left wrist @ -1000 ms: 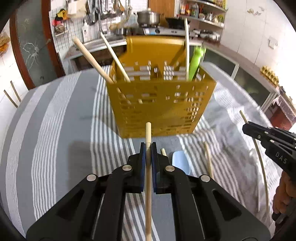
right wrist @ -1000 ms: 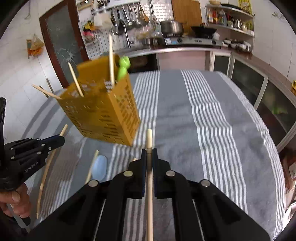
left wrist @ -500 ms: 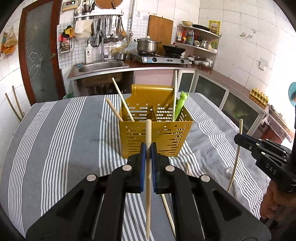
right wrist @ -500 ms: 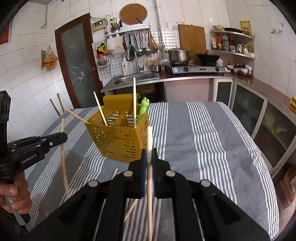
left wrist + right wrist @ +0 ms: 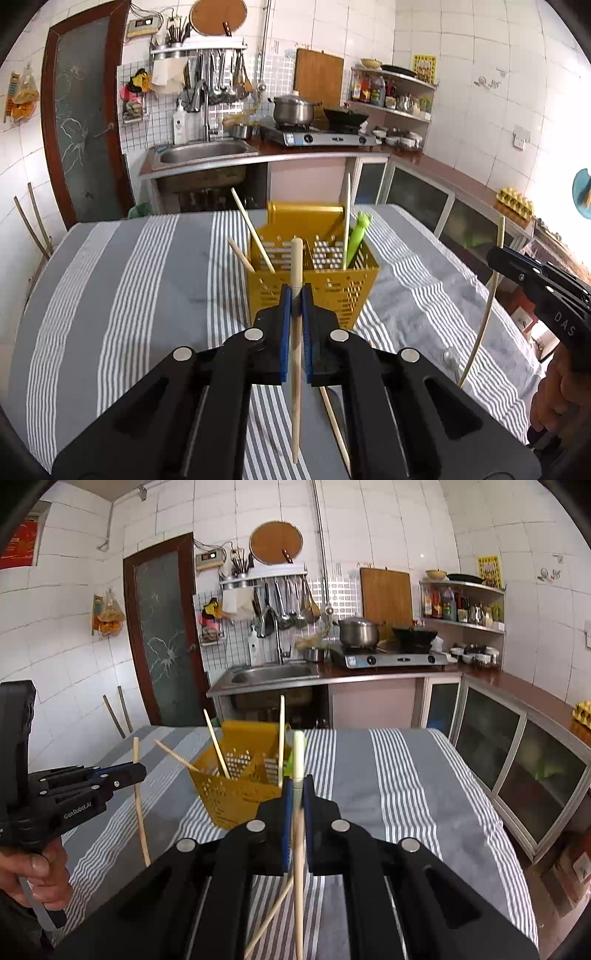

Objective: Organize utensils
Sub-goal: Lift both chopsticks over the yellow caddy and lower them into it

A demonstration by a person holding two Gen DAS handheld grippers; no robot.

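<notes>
Though clamped in fingers (image 5: 284, 325), pale slender chopsticks (image 5: 296, 354) (wooden), upright.

We're riding the left wrist camera, looking forward and down across the striped table (image 5: 110, 295) at the yellow caddy (image 5: 314, 280), close ahead. The right wrist camera faces the caddy (image 5: 236, 794) from farther right. Both views share the caddy and, behind it, the sink (image 5: 203, 151) and stove (image 5: 391, 659).
</notes>
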